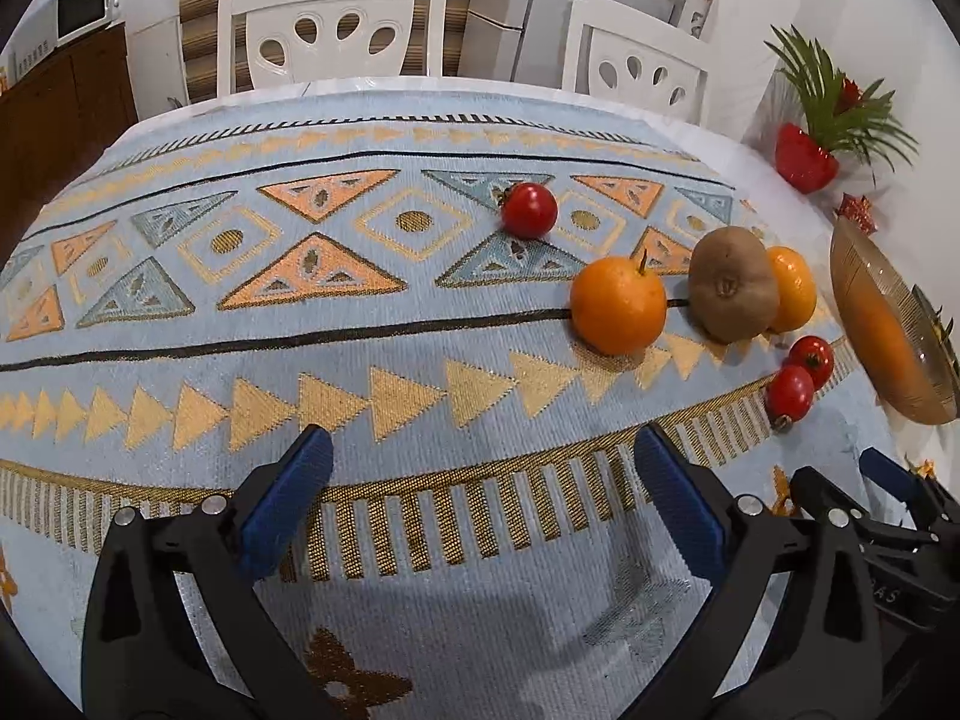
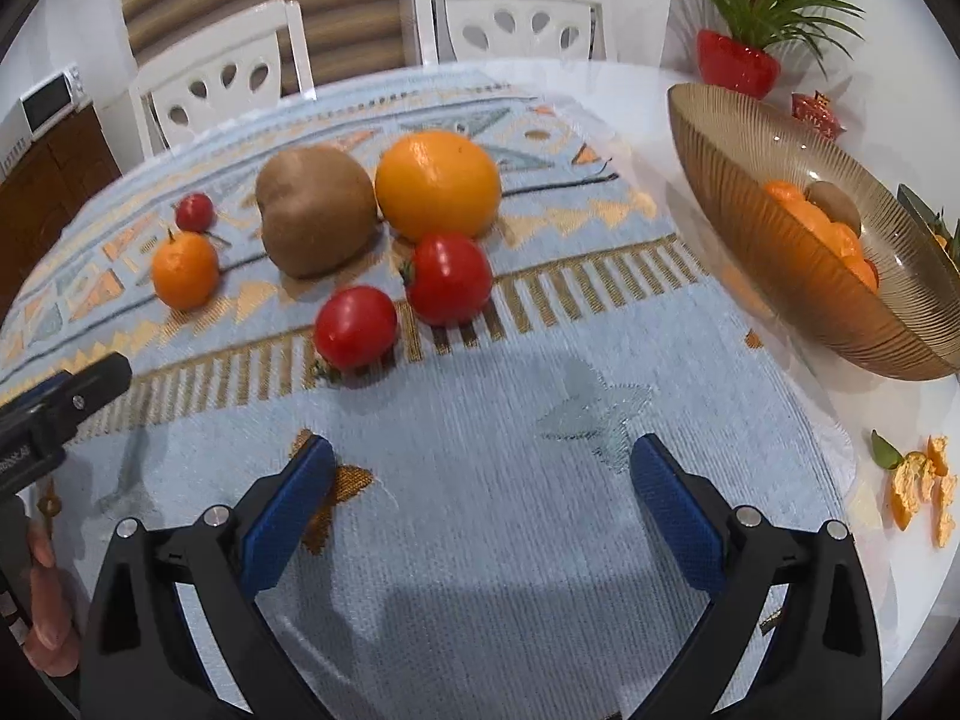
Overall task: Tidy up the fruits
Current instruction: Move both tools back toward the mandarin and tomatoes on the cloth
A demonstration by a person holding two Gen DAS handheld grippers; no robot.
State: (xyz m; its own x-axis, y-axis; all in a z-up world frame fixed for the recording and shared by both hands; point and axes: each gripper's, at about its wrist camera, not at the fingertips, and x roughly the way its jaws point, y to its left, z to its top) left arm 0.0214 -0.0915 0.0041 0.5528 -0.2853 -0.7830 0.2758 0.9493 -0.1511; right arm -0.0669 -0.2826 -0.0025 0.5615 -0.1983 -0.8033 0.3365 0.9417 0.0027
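Observation:
On the patterned cloth lie a kiwi (image 2: pixel 315 210), a large orange (image 2: pixel 438 183), a small orange (image 2: pixel 185 269) and three tomatoes: two close together (image 2: pixel 355 326) (image 2: pixel 449 278) and one farther back (image 2: pixel 194 211). In the left wrist view the same kiwi (image 1: pixel 732 291) sits between two oranges (image 1: pixel 618 305) (image 1: pixel 795 288). A ribbed amber glass bowl (image 2: pixel 780 276) at the right holds orange pieces and a kiwi. My right gripper (image 2: pixel 483 468) is open, short of the two near tomatoes. My left gripper (image 1: pixel 483 456) is open over bare cloth, left of the fruit.
Orange peel (image 2: pixel 921 489) lies on the white table near the right edge. A red pot with a green plant (image 2: pixel 737 63) stands behind the bowl. Two white chairs (image 2: pixel 222 69) line the far side. A hand (image 2: pixel 48 600) shows at the lower left.

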